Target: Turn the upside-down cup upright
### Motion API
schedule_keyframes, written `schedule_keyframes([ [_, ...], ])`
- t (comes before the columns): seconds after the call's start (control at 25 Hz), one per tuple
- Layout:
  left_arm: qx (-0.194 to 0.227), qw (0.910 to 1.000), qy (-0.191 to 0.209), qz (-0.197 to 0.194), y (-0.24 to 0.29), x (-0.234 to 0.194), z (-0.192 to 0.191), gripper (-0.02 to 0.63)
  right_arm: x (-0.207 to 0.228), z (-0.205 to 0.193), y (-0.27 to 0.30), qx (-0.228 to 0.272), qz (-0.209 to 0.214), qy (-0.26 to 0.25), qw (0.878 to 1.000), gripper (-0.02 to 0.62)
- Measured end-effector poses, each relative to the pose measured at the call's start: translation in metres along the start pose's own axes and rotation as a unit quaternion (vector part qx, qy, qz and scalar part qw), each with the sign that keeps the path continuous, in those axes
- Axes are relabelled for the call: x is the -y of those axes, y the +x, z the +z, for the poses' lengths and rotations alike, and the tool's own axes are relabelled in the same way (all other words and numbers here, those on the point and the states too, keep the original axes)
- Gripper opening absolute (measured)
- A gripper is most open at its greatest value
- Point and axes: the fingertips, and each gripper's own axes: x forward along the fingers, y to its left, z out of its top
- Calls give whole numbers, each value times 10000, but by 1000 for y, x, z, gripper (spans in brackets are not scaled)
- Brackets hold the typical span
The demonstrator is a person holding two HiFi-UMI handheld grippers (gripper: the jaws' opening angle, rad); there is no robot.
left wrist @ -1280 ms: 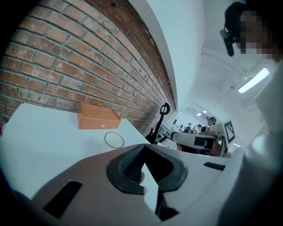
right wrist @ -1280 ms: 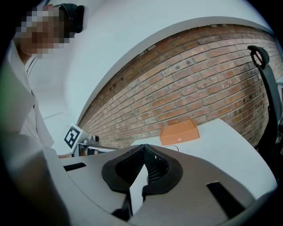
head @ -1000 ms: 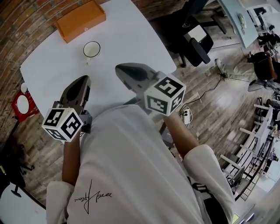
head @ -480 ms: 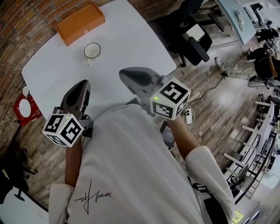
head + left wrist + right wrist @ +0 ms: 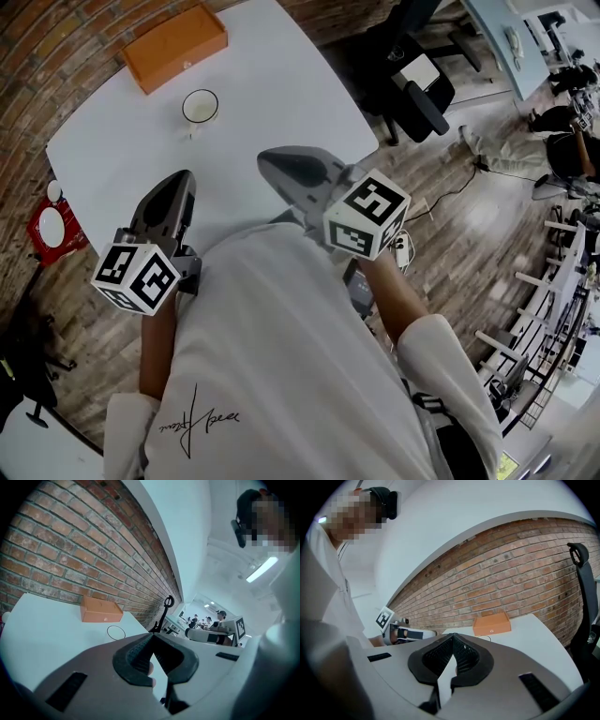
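**Both grippers shut and empty, cup mouth-up across the desk**

Brick wall (image 5: 70,550) behind, wooden floor (image 5: 450,234) to the right, and a white desk (image 5: 281,112) reaching out from the bricks. Person in a white shirt (image 5: 281,375) at the desk's near edge, one gripper in each hand, both held close to the chest. Dark office chair (image 5: 422,84) off the desk's right edge. Orange box (image 5: 173,45) at the far end of the desk, near the wall. Left gripper (image 5: 176,183) over the near part of the desk, jaws closed tip to tip with nothing between them. Right gripper (image 5: 272,157) a little further forward, likewise pressed together and empty. Cup (image 5: 199,108) alone on the desk between the box and the grippers, nearer the box and well apart from both grippers. Mouth up, pale inside ringed by a dark rim, small handle on the near side.
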Motion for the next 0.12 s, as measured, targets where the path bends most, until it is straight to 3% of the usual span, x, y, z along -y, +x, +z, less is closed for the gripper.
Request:
schedule_keyframes([
  [0.12,-18,10000,8,-32,2,3,-1,9,2,0,-3,-4,-14,2,10000,20],
])
